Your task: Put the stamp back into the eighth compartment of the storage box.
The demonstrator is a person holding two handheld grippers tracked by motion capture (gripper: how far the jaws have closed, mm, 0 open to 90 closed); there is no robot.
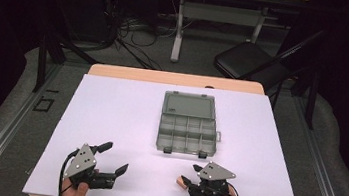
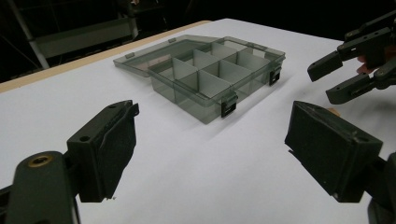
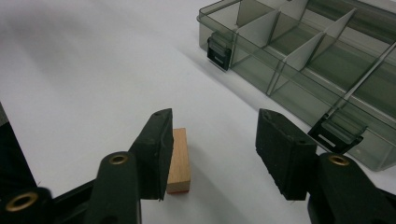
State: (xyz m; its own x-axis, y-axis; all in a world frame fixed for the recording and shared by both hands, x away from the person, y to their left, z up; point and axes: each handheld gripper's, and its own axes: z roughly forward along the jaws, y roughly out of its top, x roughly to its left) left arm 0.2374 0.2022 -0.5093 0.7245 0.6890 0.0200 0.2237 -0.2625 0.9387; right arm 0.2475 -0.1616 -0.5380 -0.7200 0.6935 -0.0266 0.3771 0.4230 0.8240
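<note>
A translucent grey compartment box (image 1: 187, 136) lies open mid-table, its lid (image 1: 188, 105) folded flat behind it and its several compartments empty. A small wooden block (image 1: 182, 182) lies on the white table near the front edge. My right gripper (image 1: 192, 176) is open around the block, low over the table. In the right gripper view the block (image 3: 178, 161) rests against the inner face of the left jaw, with a wide gap to the other jaw; the gripper (image 3: 215, 140) holds nothing. My left gripper (image 1: 115, 157) is wide open and empty at the front left, facing the box (image 2: 205, 77).
The white table sheet (image 1: 110, 115) has free room left and right of the box. The box's two black latches (image 3: 218, 50) face me. Beyond the table stand a black chair (image 1: 247, 61), another table's legs (image 1: 178, 28) and floor cables (image 1: 134, 37).
</note>
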